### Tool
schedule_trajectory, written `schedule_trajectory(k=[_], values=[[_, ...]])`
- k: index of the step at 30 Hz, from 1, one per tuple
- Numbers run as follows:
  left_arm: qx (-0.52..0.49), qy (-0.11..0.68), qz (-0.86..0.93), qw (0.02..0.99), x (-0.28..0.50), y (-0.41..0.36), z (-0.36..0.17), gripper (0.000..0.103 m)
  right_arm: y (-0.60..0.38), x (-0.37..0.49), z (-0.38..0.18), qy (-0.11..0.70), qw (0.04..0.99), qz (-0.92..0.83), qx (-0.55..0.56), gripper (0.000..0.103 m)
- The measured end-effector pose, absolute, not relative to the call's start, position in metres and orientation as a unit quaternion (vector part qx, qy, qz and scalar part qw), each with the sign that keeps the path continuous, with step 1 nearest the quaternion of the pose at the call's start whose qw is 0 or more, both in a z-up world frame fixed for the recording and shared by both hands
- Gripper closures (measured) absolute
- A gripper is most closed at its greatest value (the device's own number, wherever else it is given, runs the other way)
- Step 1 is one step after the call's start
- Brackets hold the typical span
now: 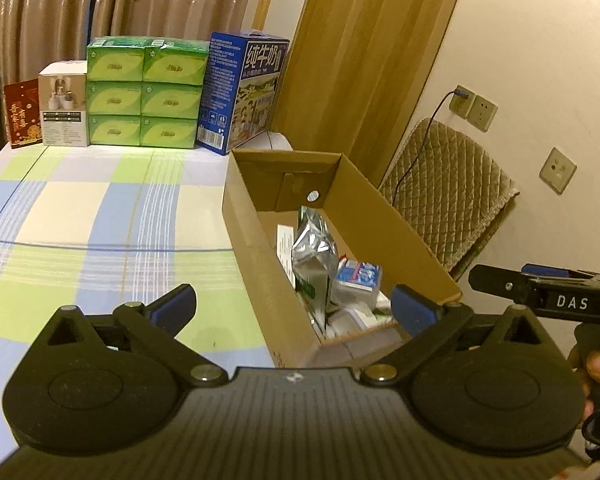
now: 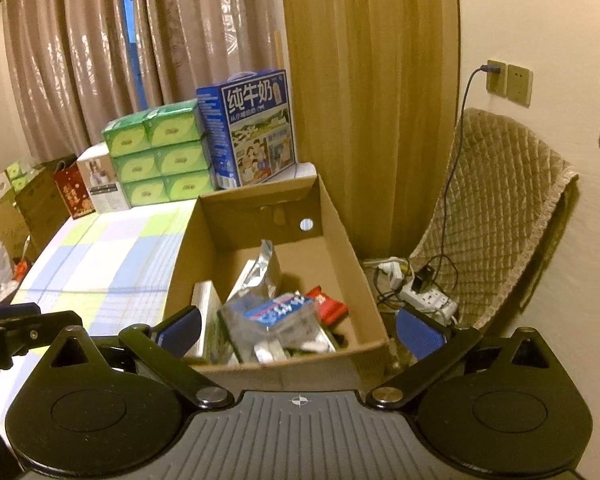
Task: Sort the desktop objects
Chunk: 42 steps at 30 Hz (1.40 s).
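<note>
An open cardboard box (image 1: 252, 256) (image 2: 340, 216) stands on the right side of the checked tablecloth (image 1: 80, 216). Inside it lie a silver foil pouch (image 1: 314, 256) (image 2: 260, 276), a blue-and-white packet (image 1: 358, 276) (image 2: 280, 310), a red wrapper (image 2: 328, 306) and a white box (image 2: 206, 312). My left gripper (image 1: 294, 310) is open, its jaws wide, straddling the box's near left wall with nothing between them. My right gripper (image 2: 298, 330) is open too, empty, just before the box's near wall. Each gripper shows at the edge of the other's view.
Green tissue packs (image 1: 146, 92) (image 2: 160, 152), a blue milk carton case (image 1: 244, 92) (image 2: 252, 132), a white box (image 1: 64, 104) and a red packet (image 1: 22, 114) line the table's far edge. A quilted chair (image 2: 496, 208) and a power strip with cables (image 2: 424, 300) lie right of the table.
</note>
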<state>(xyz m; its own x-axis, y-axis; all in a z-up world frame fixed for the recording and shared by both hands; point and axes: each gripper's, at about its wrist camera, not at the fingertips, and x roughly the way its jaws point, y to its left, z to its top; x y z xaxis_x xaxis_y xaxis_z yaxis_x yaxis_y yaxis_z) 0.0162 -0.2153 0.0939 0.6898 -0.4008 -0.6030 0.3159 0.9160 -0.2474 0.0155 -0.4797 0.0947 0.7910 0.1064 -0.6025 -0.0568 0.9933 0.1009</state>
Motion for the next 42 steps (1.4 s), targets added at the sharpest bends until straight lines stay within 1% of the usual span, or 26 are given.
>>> schedule_trajectory(k=[9,20,25,42], values=[[-0.067,0.355,-0.192,0.913,-0.023,-0.221,0.098,0.001,-0.482,-0.032,0.091,0.329,0.942,0.044,0.044,0.002],[-0.049,0.332,-0.172,0.926,-0.058,-0.222,0.113,0.001,-0.481,-0.078,0.102,0.313,0.948,0.045,0.037,0.002],[-0.061,0.334,-0.181,0.923,-0.07,-0.218,0.117,0.001,-0.474,-0.095,0.108,0.307,0.95,0.046,0.028,0.002],[-0.038,0.324,-0.175,0.929,-0.098,-0.225,0.124,0.001,-0.457,-0.12,0.109,0.305,0.951,0.05,0.016,0.002]])
